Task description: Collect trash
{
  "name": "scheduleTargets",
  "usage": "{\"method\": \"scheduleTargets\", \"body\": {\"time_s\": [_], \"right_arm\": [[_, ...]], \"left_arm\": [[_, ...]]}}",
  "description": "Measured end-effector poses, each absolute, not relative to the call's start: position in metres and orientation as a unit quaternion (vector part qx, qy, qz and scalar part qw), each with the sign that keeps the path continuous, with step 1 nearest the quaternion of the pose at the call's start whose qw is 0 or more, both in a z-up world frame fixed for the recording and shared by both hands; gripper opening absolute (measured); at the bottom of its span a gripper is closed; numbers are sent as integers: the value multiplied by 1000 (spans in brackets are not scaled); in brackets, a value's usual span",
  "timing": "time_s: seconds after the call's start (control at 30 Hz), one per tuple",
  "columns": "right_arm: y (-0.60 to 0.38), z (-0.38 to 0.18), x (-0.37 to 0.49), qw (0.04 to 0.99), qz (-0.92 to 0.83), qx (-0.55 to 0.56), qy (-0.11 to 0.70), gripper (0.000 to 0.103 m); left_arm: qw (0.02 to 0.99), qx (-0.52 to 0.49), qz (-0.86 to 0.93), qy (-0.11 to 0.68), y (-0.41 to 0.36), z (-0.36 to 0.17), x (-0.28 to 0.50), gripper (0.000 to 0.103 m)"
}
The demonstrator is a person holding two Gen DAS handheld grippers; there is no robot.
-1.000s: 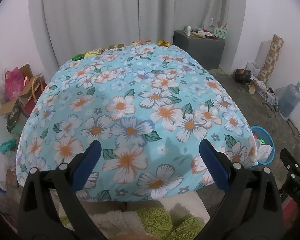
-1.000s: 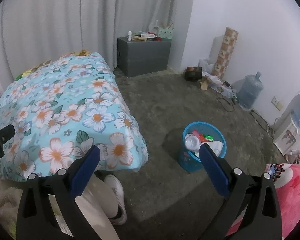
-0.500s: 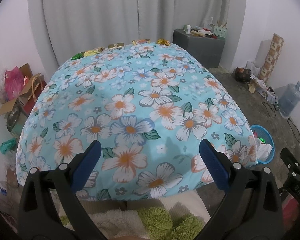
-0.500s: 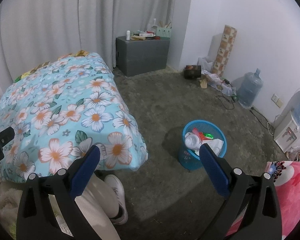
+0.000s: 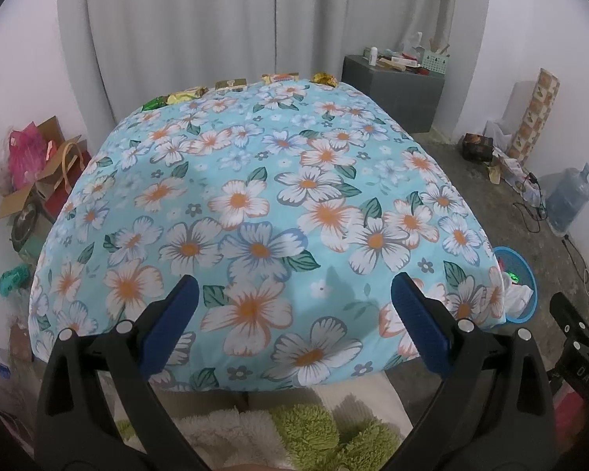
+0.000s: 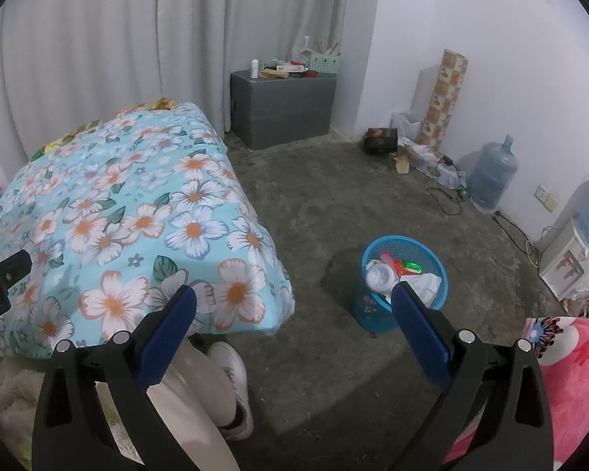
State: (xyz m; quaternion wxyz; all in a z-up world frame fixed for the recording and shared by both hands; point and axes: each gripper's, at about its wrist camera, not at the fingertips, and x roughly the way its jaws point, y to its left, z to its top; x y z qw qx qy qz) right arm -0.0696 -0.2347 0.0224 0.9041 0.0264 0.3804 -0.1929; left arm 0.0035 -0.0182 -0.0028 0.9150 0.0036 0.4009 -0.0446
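Several snack wrappers lie along the far edge of the floral-covered table (image 5: 278, 180): a green wrapper (image 5: 155, 103), a yellow wrapper (image 5: 186, 95), a small box (image 5: 231, 84), an orange packet (image 5: 279, 77) and a gold wrapper (image 5: 324, 78). My left gripper (image 5: 294, 306) is open over the table's near edge, far from them. A blue trash basket (image 6: 404, 282) with rubbish inside stands on the floor right of the table. My right gripper (image 6: 294, 322) is open above the floor, its right finger overlapping the basket in view.
A grey cabinet (image 6: 282, 106) with clutter stands at the back wall. A water jug (image 6: 492, 174), cables and a patterned roll (image 6: 445, 96) line the right wall. Boxes and bags (image 5: 35, 172) sit left of the table. The person's leg and white shoe (image 6: 231, 376) are below.
Both views have shifted only slightly; the right wrist view has drifted a little, with the basket sitting marginally lower in frame. Both grippers stay open and empty.
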Motion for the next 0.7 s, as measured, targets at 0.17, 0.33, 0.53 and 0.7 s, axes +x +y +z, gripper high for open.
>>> {"method": "scheduleTargets", "body": {"time_s": [0.17,0.33,0.53,0.7], "right_arm": [[-235,22,-69,904,-192,26,381,96],[-234,22,-69,904,-192,26,381,96],[-230,20,-68,904,-188,28,382,97],[-230,20,-68,905,-187,30,382,96]], "left_arm": [[915,3,-44,401,-18,-3,2,94],[915,4,-45,401,-18,-3,4,94],[915,4,-45,401,-18,-2,3,94],[914,4,-45,403,-17,-3,4,94]]}}
